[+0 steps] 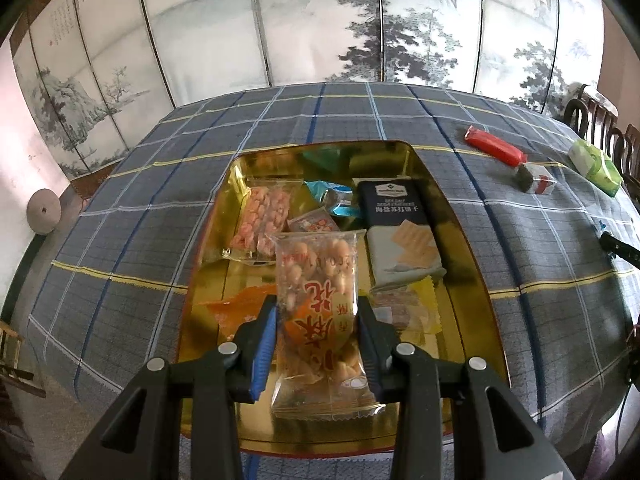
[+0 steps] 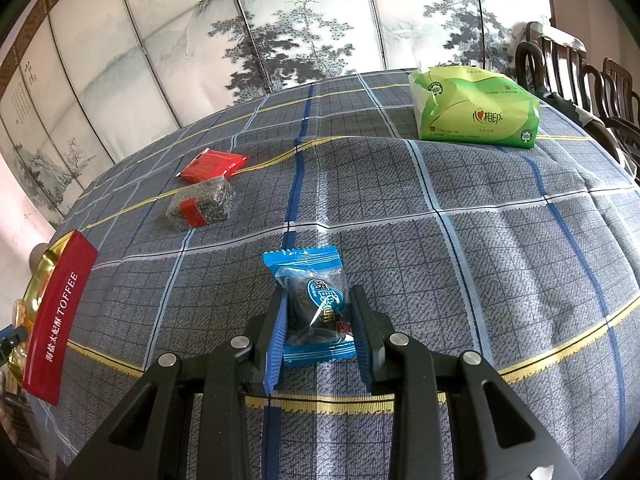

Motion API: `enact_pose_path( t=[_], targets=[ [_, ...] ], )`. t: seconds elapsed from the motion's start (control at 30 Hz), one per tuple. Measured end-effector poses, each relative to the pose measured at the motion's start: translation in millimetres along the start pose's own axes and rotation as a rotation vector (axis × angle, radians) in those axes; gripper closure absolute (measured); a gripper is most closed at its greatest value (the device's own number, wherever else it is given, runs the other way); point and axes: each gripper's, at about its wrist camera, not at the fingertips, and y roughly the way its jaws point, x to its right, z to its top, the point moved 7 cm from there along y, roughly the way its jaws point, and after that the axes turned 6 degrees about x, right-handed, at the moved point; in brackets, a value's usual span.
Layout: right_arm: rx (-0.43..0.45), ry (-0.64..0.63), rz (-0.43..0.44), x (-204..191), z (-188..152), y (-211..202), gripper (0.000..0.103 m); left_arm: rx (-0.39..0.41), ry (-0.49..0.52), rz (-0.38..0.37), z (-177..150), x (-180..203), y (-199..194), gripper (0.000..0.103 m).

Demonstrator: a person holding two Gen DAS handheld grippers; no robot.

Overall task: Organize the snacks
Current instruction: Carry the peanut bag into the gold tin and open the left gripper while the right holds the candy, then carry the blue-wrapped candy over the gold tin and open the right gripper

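Left hand-held gripper (image 1: 318, 326) clamped on a clear peanut packet (image 1: 320, 312), held above the gold tin (image 1: 460, 240) on the counter (image 1: 160, 240). Inside the tin: pink candy packet (image 1: 264, 216), dark cracker pack (image 1: 394, 202), small blue-wrapped sweets (image 1: 338, 200), orange wrapper (image 1: 240, 304). Right hand-held gripper (image 2: 318, 320) clenched on a blue-wrapped sweet (image 2: 314, 304), over the checked cloth (image 2: 480, 260). Farther off on the cloth: red packet (image 2: 212, 165), clear seed bar (image 2: 200, 203) just beside it, green tissue pack (image 2: 476, 108) near the far edge. Tin's red side (image 2: 60, 316) at left, well apart from the sweet.
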Motion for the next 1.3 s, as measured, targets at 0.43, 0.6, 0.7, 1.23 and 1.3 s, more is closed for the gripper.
enact_pose_path(
  t=[0.43,0.6,0.7,1.23,1.3],
  targets=[
    [-0.002,-0.021,-0.017,-0.2,-0.7,-0.4,0.075,0.017,-0.007,0.060,7.1,-11.1,-10.0,0.052],
    [-0.003,-0.044,-0.030,3.1,-1.1,-0.1,0.075,0.029,-0.020,0.089,12.4,-20.6,-18.1,0.049],
    [-0.004,-0.036,-0.026,1.6,-0.5,-0.6,0.075,0.034,-0.022,0.096,15.0,-24.4,-22.2,0.049],
    [0.052,-0.141,0.128,-87.2,29.0,-37.6,0.075,0.058,-0.015,0.105,15.0,-31.0,-37.8,0.048],
    [0.052,-0.166,0.161,-109.2,29.0,-42.9,0.075,0.058,-0.015,0.105,13.3,-32.5,-38.8,0.048]
  ],
)
